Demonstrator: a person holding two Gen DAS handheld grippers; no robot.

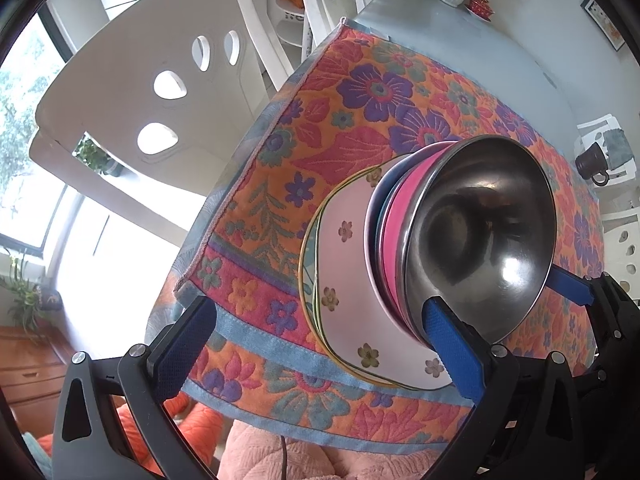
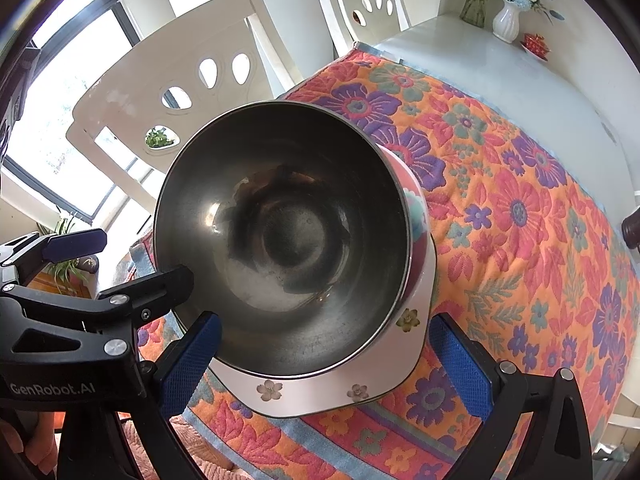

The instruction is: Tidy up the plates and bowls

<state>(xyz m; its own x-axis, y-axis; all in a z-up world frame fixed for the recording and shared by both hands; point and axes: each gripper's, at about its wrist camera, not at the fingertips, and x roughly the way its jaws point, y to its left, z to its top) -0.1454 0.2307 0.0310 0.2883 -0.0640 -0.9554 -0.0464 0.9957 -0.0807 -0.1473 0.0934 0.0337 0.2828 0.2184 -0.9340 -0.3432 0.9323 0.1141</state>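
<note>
Evidently the stack is built: a steel bowl (image 1: 480, 232) nests in a pink bowl (image 1: 394, 240) on flowered plates (image 1: 344, 280), sitting on the cloth (image 1: 360, 100) near its front edge. From the left, at nine o'clock of the bowl, the left gripper (image 1: 320, 344) is spread wide, holding nothing. At six o'clock, the right gripper (image 2: 324, 364) straddles the stack, jaws released. Both should probably back straight off without nudging the rim.

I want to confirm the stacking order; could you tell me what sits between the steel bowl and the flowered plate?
A pink bowl, with a blue rim behind it, sits between steel bowl and flowered plate, in the left wrist view.
</note>
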